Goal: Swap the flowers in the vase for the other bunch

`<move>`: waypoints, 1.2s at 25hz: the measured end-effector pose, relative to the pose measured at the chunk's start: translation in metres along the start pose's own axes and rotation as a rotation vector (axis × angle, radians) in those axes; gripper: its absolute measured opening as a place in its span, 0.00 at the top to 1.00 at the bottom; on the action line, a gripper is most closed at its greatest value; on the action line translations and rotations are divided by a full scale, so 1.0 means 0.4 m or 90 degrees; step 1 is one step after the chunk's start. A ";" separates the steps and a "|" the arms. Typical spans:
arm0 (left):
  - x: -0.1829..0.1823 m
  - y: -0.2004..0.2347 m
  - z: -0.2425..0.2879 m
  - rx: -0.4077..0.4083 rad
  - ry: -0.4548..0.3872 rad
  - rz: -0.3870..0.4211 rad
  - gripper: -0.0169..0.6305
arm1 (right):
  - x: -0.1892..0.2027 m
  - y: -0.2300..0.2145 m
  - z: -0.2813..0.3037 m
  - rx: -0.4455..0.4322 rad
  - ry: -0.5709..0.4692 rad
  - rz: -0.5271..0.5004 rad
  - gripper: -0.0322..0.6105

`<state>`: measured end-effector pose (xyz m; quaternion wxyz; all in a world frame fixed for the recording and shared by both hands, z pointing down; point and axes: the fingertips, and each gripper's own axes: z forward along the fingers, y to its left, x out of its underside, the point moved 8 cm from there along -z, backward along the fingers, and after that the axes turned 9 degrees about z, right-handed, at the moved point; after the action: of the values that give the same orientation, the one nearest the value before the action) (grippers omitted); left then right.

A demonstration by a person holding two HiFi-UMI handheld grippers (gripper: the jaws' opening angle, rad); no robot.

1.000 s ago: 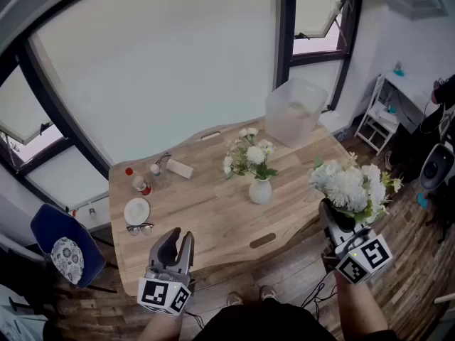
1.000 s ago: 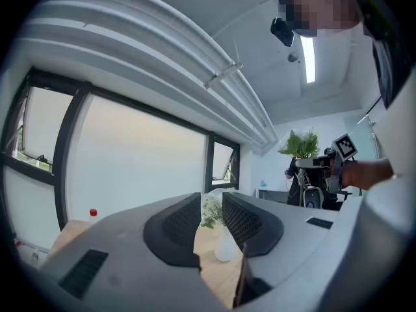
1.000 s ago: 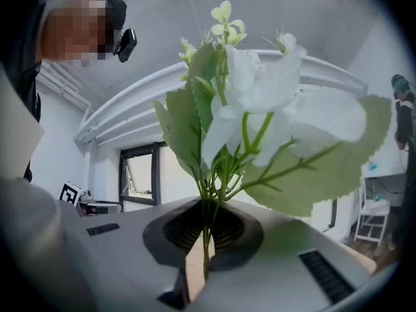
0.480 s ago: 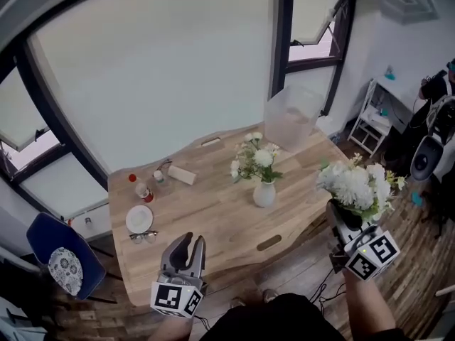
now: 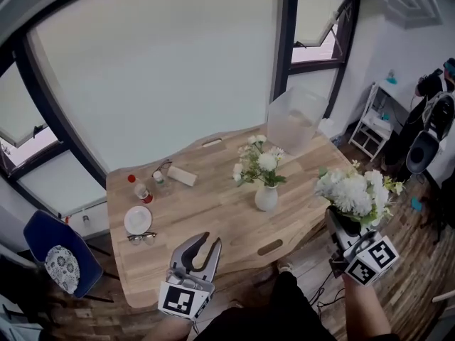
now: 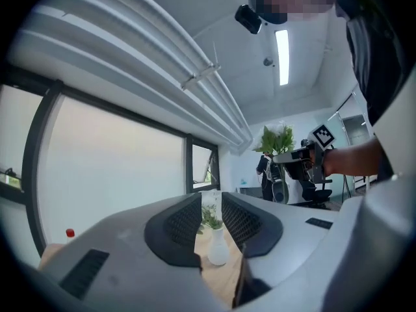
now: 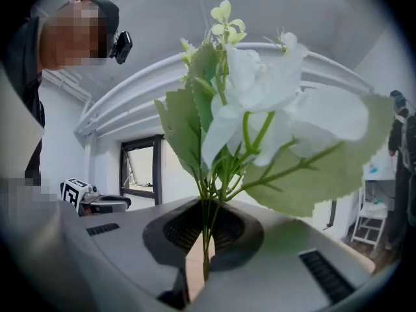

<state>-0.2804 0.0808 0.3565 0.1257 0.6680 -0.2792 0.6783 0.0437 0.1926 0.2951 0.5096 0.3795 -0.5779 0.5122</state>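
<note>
A white vase (image 5: pixel 266 197) with white flowers (image 5: pixel 259 165) stands in the middle of the wooden table (image 5: pixel 213 212). My right gripper (image 5: pixel 340 223) hangs off the table's right front edge, shut on the stems of a second bunch of white flowers (image 5: pixel 355 189). In the right gripper view the thin green stems run between the pads (image 7: pixel 205 239), with leaves and blooms (image 7: pixel 260 122) above. My left gripper (image 5: pixel 204 249) is over the table's front edge, its jaws a little apart with nothing between them. Through that gap (image 6: pixel 211 223) the vase (image 6: pixel 216 251) shows far ahead.
A clear plastic bin (image 5: pixel 295 119) stands at the table's back right. A plate (image 5: pixel 138 219), glasses (image 5: pixel 142 238), two small bottles (image 5: pixel 141 189) and a small box (image 5: pixel 183 176) lie at the left. A blue chair (image 5: pixel 57 258) is at the left, a white shelf (image 5: pixel 377 119) at the right.
My left gripper has shifted to the right along the table's front edge and turned slightly. The right gripper still holds the bunch in about the same place.
</note>
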 end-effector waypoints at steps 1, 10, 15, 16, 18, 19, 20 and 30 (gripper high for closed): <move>-0.006 -0.001 0.009 0.001 0.000 0.005 0.83 | 0.002 -0.011 0.012 -0.005 -0.002 0.000 0.90; -0.021 0.009 0.161 -0.044 -0.003 0.026 0.83 | -0.008 -0.189 0.147 -0.063 0.003 0.024 0.90; -0.022 0.005 0.294 -0.070 0.000 0.017 0.83 | -0.019 -0.325 0.239 -0.100 0.027 0.032 0.90; -0.025 0.005 0.319 -0.079 0.000 0.015 0.83 | -0.023 -0.353 0.257 -0.107 0.030 0.036 0.90; -0.029 0.005 0.368 -0.097 0.010 0.014 0.83 | -0.030 -0.407 0.290 -0.124 0.035 0.042 0.90; -0.030 0.005 0.392 -0.102 0.017 0.015 0.83 | -0.034 -0.432 0.306 -0.134 0.037 0.044 0.90; -0.032 0.004 0.416 -0.105 0.022 0.016 0.83 | -0.036 -0.456 0.323 -0.146 0.040 0.046 0.90; -0.042 -0.045 0.625 -0.131 0.047 -0.006 0.82 | -0.063 -0.668 0.461 -0.263 0.068 0.061 0.90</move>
<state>-0.0605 -0.0380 0.3320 0.2074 0.6273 -0.3393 0.6696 0.2685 -0.0399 0.3335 0.5815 0.2112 -0.6603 0.4257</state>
